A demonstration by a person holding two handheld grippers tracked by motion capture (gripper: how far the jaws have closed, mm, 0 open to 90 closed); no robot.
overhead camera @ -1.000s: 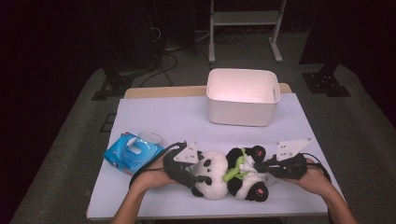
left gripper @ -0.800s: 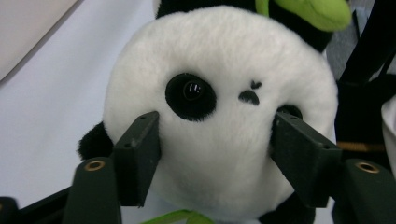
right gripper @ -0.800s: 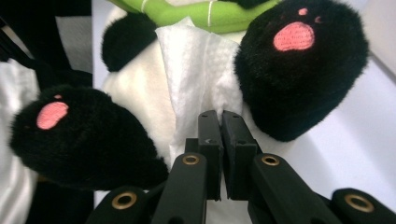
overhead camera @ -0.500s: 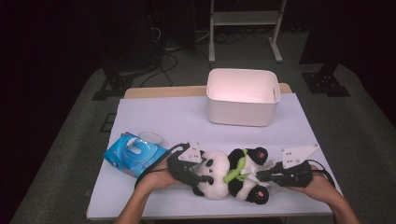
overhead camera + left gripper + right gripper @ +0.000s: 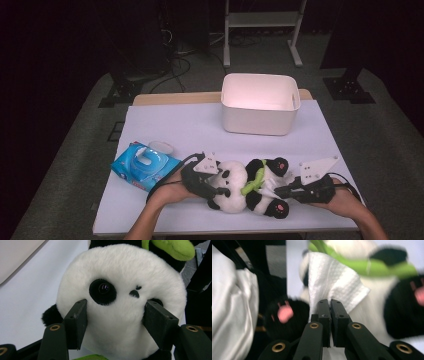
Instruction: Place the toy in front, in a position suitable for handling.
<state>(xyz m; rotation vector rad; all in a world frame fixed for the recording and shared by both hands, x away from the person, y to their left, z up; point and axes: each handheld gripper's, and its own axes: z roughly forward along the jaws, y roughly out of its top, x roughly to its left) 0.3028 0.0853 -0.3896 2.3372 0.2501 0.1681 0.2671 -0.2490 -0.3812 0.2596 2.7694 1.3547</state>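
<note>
The left gripper [image 5: 113,322] has its 2 jaws set against both sides of the toy panda's [image 5: 247,186] white head, 1 pad beside each eye; the jaws have just been closing and the head sits between them. The left hand [image 5: 167,191] lies low on the table [image 5: 190,125], forearm entering from the near edge, gripper pointing right. The right gripper [image 5: 330,311] has its jaws pressed together on a fold of white tissue [image 5: 332,282], held against the panda's belly. The right hand [image 5: 345,200] lies low, gripper pointing left. The panda lies on its back at the near edge, between both grippers. A blue tissue pack [image 5: 145,166] lies left of it. A white bin [image 5: 260,105] stands at the far side.
</note>
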